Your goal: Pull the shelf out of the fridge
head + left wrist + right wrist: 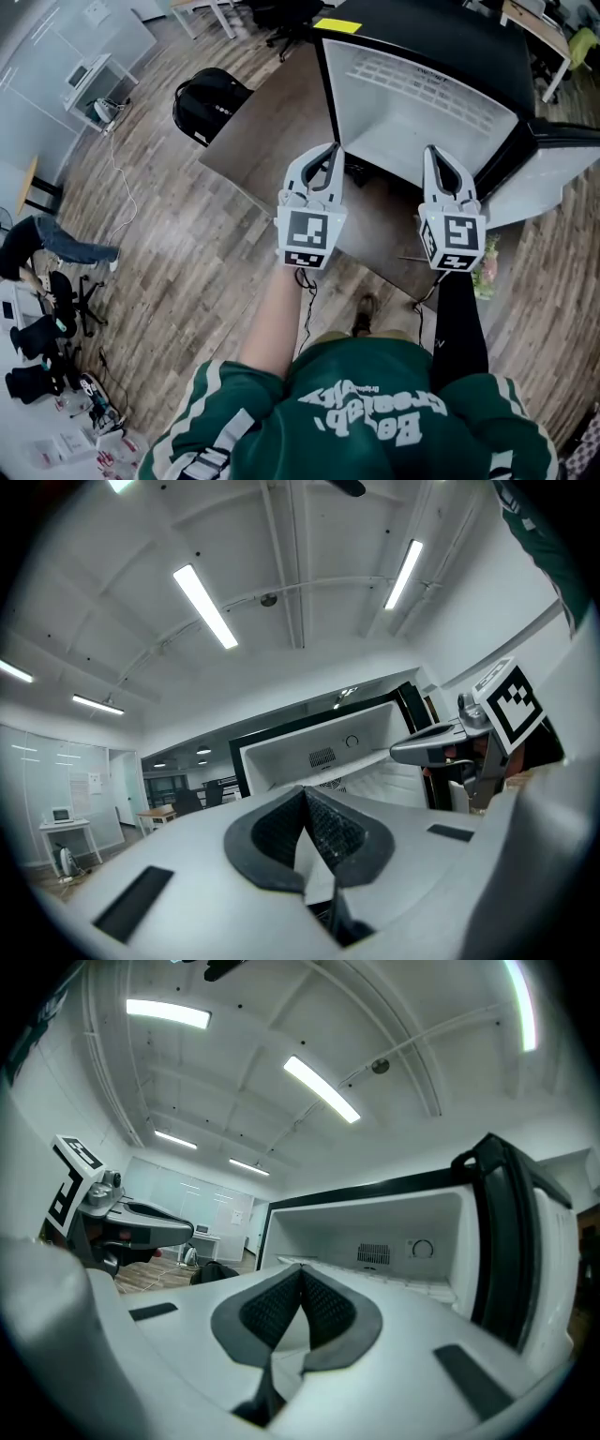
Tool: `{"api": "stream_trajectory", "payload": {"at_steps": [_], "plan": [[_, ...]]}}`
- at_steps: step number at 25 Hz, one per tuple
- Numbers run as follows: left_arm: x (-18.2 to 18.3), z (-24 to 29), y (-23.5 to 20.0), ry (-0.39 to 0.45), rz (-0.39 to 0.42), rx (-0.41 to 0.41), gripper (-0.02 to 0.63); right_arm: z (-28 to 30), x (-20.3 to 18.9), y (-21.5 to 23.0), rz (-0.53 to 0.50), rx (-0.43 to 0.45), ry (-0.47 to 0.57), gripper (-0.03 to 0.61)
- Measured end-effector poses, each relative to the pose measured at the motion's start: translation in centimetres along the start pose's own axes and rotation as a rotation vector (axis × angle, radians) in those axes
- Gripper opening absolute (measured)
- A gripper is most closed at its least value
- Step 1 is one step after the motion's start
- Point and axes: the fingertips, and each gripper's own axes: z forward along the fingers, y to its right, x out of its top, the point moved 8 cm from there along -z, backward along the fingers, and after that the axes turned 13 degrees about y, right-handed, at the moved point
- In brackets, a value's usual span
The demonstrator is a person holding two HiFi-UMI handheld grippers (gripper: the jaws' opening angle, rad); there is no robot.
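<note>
The black fridge (441, 37) stands open in front of me, its white compartment (412, 112) empty-looking from above. A pale shelf (375, 1274) runs across the compartment under the vent and dial; it also shows in the left gripper view as the shelf (370, 761). My left gripper (328, 155) and right gripper (434, 159) are held side by side just short of the opening, touching nothing. Both are shut with nothing between the pads: left gripper (305, 794), right gripper (302, 1274).
The fridge door (553, 178) hangs open at the right, close beside my right gripper. A brown floor board (272, 141) lies under the fridge front, a black backpack (208, 103) at its left. A seated person's leg (66, 246) and desks are at far left.
</note>
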Motion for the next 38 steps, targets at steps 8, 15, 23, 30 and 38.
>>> {"api": "stream_trajectory", "payload": {"at_steps": [8, 15, 23, 30, 38], "plan": [[-0.3, 3.5, 0.5, 0.038, -0.027, -0.039, 0.015, 1.1, 0.2, 1.9, -0.022, -0.031, 0.010, 0.009], [-0.7, 5.0, 0.4, 0.049, -0.047, -0.079, 0.015, 1.1, 0.2, 2.3, -0.045, -0.055, 0.000, 0.009], [-1.9, 6.4, -0.4, 0.064, -0.074, -0.133, 0.015, 1.3, -0.3, 2.3, -0.069, -0.123, -0.028, 0.009], [-2.9, 8.8, -2.0, 0.084, -0.104, -0.206, 0.015, 2.6, 0.0, 2.2, -0.114, -0.201, -0.060, 0.009], [-3.7, 10.7, -3.3, 0.115, -0.133, -0.277, 0.015, 3.6, 0.4, 1.8, -0.171, -0.276, -0.078, 0.009]]}}
